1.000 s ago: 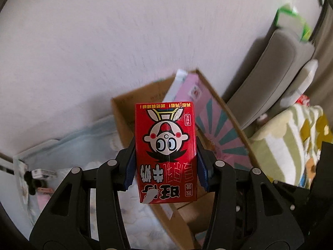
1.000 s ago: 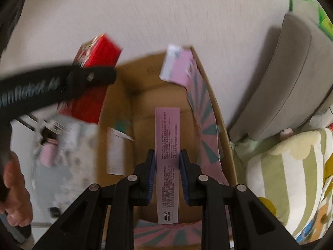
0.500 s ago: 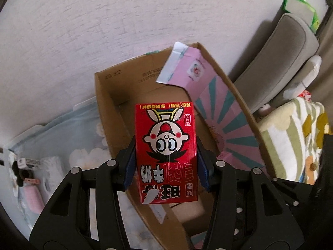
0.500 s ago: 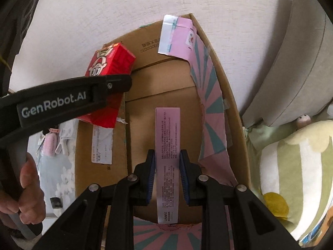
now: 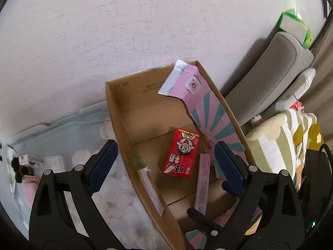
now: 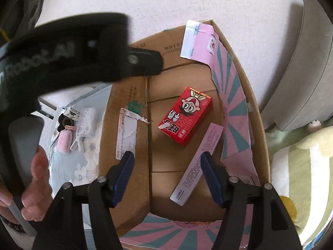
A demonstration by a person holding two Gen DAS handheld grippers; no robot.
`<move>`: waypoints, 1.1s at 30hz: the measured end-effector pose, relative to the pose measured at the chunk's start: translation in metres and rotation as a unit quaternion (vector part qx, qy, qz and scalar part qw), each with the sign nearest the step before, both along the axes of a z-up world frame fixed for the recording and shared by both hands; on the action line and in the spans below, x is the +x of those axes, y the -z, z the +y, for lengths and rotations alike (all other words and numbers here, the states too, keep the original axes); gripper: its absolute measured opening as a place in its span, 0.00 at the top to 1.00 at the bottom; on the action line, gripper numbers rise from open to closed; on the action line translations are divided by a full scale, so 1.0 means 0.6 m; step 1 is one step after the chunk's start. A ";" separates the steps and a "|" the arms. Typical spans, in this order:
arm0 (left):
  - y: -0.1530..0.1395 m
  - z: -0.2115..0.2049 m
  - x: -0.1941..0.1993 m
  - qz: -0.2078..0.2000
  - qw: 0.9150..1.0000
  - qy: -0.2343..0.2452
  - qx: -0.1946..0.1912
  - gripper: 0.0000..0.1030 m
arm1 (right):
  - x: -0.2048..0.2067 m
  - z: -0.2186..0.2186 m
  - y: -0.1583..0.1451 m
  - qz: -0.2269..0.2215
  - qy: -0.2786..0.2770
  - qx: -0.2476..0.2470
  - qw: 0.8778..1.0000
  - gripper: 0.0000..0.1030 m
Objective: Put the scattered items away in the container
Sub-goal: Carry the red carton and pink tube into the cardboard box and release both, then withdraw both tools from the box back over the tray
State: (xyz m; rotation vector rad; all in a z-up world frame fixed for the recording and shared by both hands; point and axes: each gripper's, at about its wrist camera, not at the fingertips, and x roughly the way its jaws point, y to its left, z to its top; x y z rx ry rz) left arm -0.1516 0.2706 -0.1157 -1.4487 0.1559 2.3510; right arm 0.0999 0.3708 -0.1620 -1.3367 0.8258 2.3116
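a red milk carton (image 6: 185,115) and a long pink box (image 6: 197,163) are lying on the floor of the open cardboard box (image 6: 258,125) at the centre of the right wrist frame, the carton face up with its cartoon face showing and the pink box lying slantwise just beside it toward the lower right. the right gripper (image 6: 167,178) is hovering above them with its blue-padded jaws spread wide and nothing between them. in the left wrist frame the left gripper (image 5: 165,167) is likewise gaping apart over the same cardboard box (image 5: 116,112), the red milk carton (image 5: 181,155) and long pink box (image 5: 202,184) showing between its fingers. small toiletries (image 6: 71,129) are sitting on a floral cloth (image 5: 116,195) at the left, outside the box. a striped cushion (image 5: 278,145) is resting at the right edge.
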 end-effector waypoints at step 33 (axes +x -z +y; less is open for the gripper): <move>-0.136 -0.451 0.102 0.113 0.963 -0.233 -0.077 0.07 | -0.075 -0.110 -0.110 0.028 -0.073 0.088 0.993 0.40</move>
